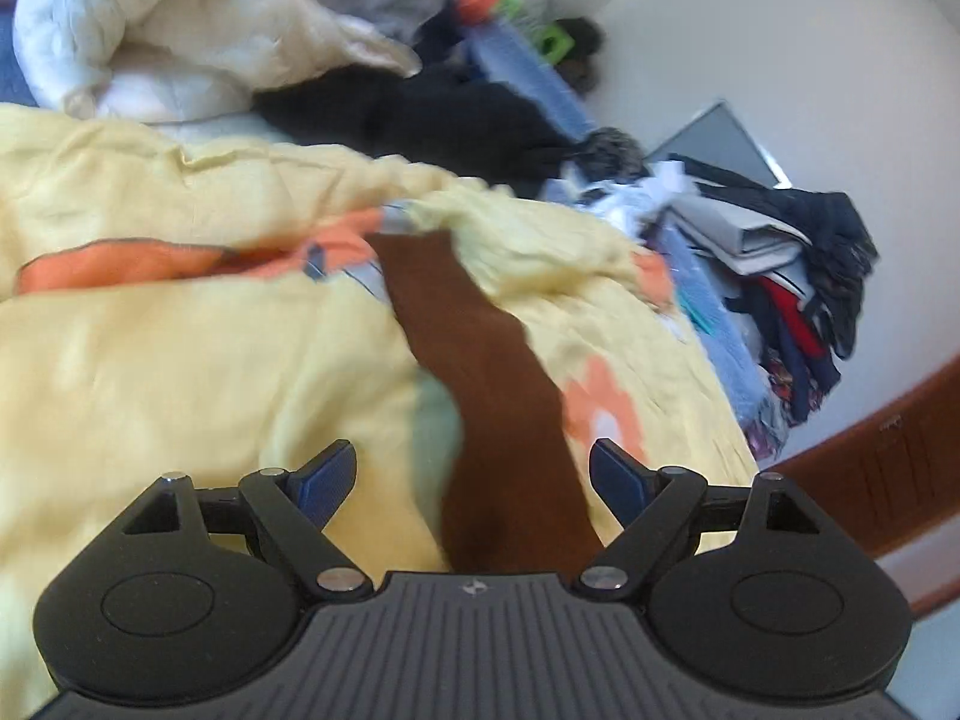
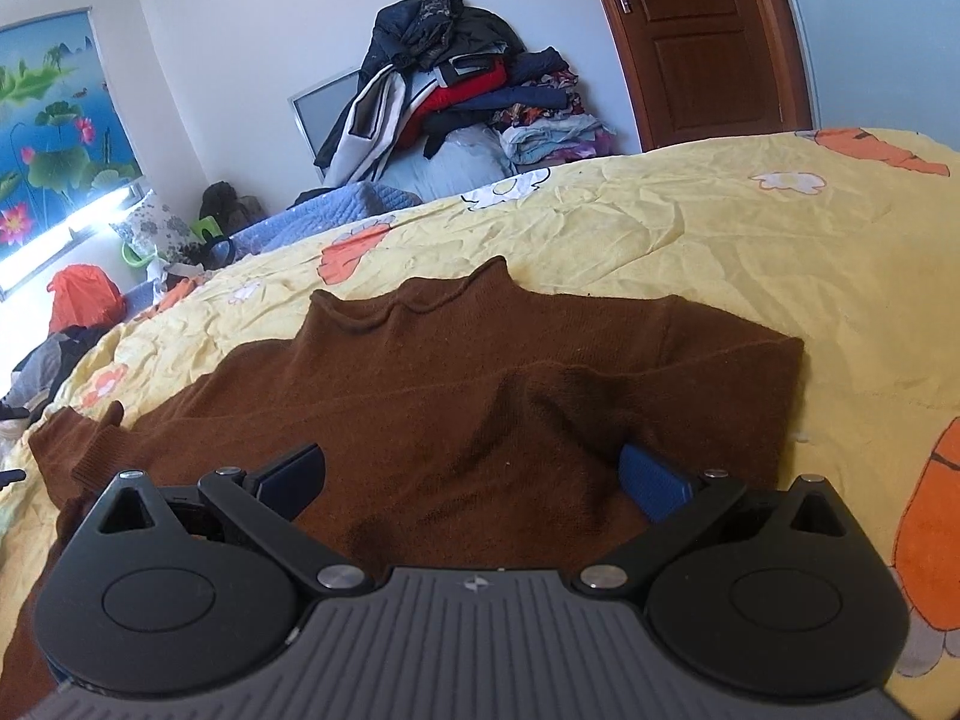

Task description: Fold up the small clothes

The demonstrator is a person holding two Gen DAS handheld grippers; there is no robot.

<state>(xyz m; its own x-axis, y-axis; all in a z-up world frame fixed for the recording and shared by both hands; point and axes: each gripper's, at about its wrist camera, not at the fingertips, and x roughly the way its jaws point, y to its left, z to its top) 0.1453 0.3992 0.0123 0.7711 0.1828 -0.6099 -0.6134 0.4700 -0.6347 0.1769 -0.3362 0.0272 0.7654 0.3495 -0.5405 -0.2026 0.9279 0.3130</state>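
Sweater (image 2: 420,396), brown, lies flat on the yellow bedspread (image 2: 720,240), neck toward the clothes pile (image 2: 456,96). The fold looks just begun. The right gripper (image 2: 474,480) is spread wide over its body; the left gripper (image 1: 471,474) is spread over a sleeve. Next: pinch an edge and fold inward. Only the right view shows the whole sweater.
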